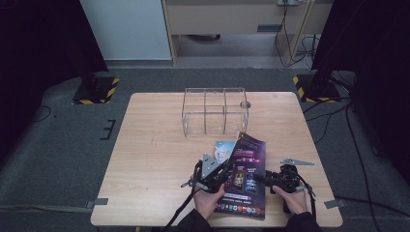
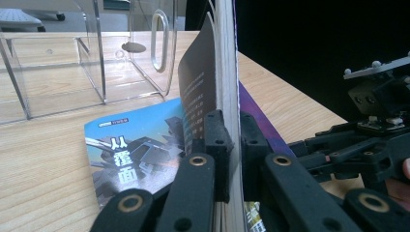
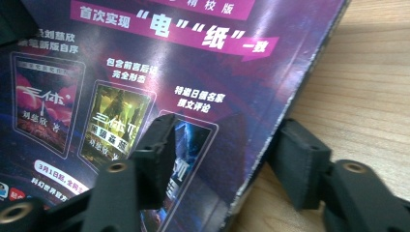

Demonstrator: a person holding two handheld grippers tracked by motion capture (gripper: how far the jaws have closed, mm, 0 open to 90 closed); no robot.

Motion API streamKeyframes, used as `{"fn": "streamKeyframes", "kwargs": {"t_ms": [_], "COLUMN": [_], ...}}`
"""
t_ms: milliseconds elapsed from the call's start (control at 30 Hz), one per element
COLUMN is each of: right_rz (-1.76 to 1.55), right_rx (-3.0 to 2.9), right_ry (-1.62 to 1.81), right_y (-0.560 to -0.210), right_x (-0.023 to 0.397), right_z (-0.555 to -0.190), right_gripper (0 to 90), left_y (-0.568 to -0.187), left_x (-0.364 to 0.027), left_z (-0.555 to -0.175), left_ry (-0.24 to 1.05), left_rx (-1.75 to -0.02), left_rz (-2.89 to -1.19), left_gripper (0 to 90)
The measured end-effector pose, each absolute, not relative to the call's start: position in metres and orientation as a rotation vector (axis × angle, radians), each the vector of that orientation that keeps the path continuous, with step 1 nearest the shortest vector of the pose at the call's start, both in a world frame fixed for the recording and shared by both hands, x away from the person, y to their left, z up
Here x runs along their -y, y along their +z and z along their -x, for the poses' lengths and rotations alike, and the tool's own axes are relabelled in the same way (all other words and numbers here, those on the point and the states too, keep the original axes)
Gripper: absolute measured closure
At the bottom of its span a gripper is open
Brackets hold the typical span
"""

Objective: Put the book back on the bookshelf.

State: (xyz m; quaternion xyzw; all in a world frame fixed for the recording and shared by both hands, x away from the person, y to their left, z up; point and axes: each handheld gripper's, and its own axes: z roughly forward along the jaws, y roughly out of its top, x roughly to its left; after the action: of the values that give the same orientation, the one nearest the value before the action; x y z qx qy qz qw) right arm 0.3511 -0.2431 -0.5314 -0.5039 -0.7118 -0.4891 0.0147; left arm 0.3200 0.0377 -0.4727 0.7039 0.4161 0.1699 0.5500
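Gripping purple magazine (image 1: pixel 245 176) at lower centre of high view, left gripper (image 2: pixel 231 145) clamps its lifted pages edge-on. Right gripper (image 3: pixel 222 154) straddles cover edge, jaws apart, one above, one beside; pad contact unclear. Left gripper view reveals blue booklet (image 2: pixel 135 150) beneath. Wooden table (image 1: pixel 154 145), grey carpet, clear acrylic organiser (image 1: pixel 212 111) at upper centre. Two grippers, two publications, one organiser.

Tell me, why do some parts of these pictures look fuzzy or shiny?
In the left gripper view, the clear plastic box catches pale glints, and the black fingers pinching the magazine look soft because they sit so near the camera. In the right gripper view, the glossy purple cover has a dull sheen and the fingers blur. The high view is dim and grainy, dark at both sides.
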Motion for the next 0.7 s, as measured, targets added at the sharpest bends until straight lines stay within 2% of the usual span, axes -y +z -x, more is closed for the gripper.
{"fn": "streamKeyframes", "kwargs": {"t_ms": [233,433,700], "right_rz": [1.633,1.636,1.628], "right_rx": [2.184,2.118,2.092], "right_ry": [-1.480,-1.509,-1.550], "right_y": [-0.528,-0.522,-0.516], "right_x": [0.243,0.246,0.247], "right_z": [-0.352,-0.350,-0.346], "right_gripper": [57.6,71.4,76.8], "left_y": [-0.473,-0.476,-0.478], "left_x": [-0.037,-0.039,-0.046], "left_z": [-0.320,-0.321,-0.323], "left_ry": [0.400,0.397,0.393], "left_rx": [-0.987,-0.997,-1.012], "left_rz": [-1.664,-1.665,-1.652], "left_gripper": [85.3,85.2,85.1]}}
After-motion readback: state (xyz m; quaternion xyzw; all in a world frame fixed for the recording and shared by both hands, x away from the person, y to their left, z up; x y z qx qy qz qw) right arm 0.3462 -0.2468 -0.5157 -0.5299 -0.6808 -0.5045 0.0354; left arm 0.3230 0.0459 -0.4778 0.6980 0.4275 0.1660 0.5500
